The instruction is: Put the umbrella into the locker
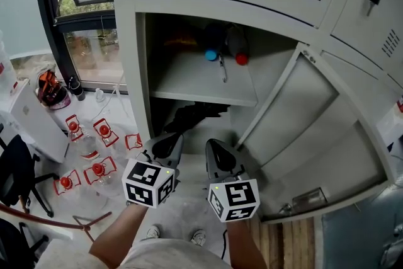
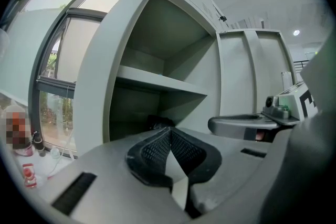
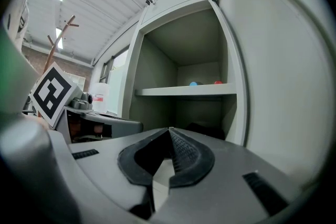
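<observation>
So I've got both grippers level in front of the open locker [image 1: 131, 66], left gripper [image 2: 169, 129] and right gripper [image 3: 169, 129] each pinched fully closed on nothing, and the black umbrella [image 1: 192, 116] is lying in the lower compartment under the shelf [image 1: 189, 85], beyond both tips.

A dark-framed window [image 1: 94, 53] stood left of the left gripper [image 1: 166, 145]; pale floor [image 1: 189, 214] lay beneath it, a ceiling light [image 2: 296, 32] above.

A blue cap [image 1: 211, 55] and a red cap [image 1: 242, 59] sit side by side, and small red-and-white objects [image 1: 99, 169] litter the floor [image 1: 189, 214] near the window [image 1: 94, 57].
</observation>
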{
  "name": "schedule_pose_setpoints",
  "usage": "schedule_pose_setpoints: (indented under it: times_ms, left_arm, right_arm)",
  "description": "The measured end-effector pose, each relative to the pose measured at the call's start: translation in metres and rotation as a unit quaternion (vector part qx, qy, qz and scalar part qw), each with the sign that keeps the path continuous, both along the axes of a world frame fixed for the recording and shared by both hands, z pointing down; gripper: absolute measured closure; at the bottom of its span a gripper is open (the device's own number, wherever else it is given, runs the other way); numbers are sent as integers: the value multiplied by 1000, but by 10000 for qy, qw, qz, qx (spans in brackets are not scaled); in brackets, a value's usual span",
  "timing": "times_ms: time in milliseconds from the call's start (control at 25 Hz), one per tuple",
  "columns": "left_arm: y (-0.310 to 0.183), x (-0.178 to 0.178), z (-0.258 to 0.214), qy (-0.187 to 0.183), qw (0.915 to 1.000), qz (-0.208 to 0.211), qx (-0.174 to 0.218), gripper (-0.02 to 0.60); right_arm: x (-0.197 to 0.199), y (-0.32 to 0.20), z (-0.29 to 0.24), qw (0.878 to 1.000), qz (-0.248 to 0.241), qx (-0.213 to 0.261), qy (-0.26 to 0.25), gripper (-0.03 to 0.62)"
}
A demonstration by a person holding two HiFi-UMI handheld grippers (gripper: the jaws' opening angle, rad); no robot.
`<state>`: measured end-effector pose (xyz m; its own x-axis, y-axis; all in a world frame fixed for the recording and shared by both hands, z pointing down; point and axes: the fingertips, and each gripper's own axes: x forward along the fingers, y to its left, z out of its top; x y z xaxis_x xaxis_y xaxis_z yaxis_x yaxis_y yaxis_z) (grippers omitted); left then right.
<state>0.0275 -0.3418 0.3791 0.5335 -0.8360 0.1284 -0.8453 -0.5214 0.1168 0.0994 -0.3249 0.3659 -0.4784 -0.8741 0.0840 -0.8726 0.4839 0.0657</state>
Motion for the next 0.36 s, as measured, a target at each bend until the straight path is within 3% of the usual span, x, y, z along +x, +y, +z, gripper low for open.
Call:
schedule_pose_setpoints:
  times_ms: [360]
  left_arm:
    - [-3,1,1,15,10000,-36,35,574]
  right_arm:
    - [2,0,-1,10000,4,74,-9,591]
